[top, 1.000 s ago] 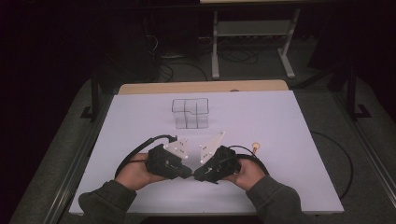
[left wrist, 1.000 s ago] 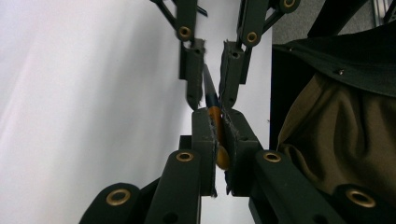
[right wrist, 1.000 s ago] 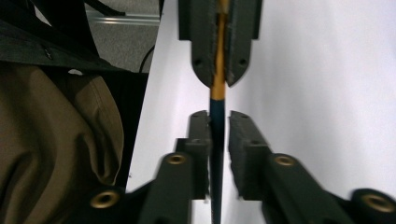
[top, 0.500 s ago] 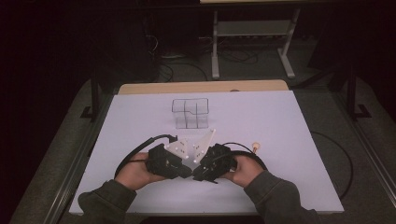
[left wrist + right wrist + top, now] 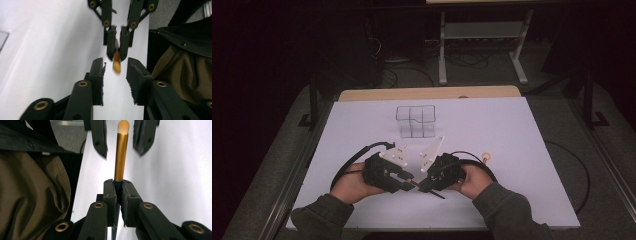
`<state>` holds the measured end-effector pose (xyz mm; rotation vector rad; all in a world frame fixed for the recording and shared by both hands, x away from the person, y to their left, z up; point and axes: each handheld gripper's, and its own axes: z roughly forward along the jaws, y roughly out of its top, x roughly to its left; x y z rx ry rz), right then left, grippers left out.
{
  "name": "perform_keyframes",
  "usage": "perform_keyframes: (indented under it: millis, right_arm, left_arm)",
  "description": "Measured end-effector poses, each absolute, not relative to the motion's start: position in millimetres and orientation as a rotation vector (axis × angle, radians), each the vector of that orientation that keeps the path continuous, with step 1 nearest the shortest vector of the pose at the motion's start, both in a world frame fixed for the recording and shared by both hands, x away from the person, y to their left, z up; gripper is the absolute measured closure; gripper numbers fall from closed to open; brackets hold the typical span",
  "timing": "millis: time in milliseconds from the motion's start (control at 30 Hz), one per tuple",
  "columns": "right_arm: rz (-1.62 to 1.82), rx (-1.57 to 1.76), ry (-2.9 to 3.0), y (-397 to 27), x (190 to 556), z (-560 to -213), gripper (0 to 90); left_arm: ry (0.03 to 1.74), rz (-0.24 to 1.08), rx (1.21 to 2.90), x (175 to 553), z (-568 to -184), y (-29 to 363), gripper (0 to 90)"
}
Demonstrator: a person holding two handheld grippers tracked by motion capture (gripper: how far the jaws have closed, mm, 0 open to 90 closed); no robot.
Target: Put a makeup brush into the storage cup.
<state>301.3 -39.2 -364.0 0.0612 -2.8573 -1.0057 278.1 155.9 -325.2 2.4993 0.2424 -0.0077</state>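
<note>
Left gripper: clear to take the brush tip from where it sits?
Probably yes. The brush, clamped in the right gripper, already pokes between the left gripper's fingers, which have just been opening and don't touch it. Nothing blocks it.

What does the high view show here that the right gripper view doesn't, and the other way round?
The high view brings the clear box standing farther out on the table, and the left hand and right hand. The right gripper view brings the brush's gold sleeve and pale tip close up, plus brown clothing. Shared: the white table, the right gripper shut on the brush, and the left gripper, whose jaws have just been opening and flank the tip without touching.
</note>
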Motion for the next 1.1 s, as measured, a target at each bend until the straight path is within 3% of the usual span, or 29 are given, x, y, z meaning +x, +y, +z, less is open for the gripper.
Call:
perform_keyframes:
  millis: [200, 1100]
  right_arm:
    - [-1.058, -0.004, -2.843, -50.8, 307.3, -363.3, 82.2]
    - [-1.207, -0.13, -2.83, -51.9, 346.0, -340.0, 82.1]
  left_arm:
    - [0.312, 0.011, 2.471, 281.1, -324.1, 170.5, 56.7]
    - [0.423, 0.084, 2.405, 277.7, -347.4, 199.6, 48.9]
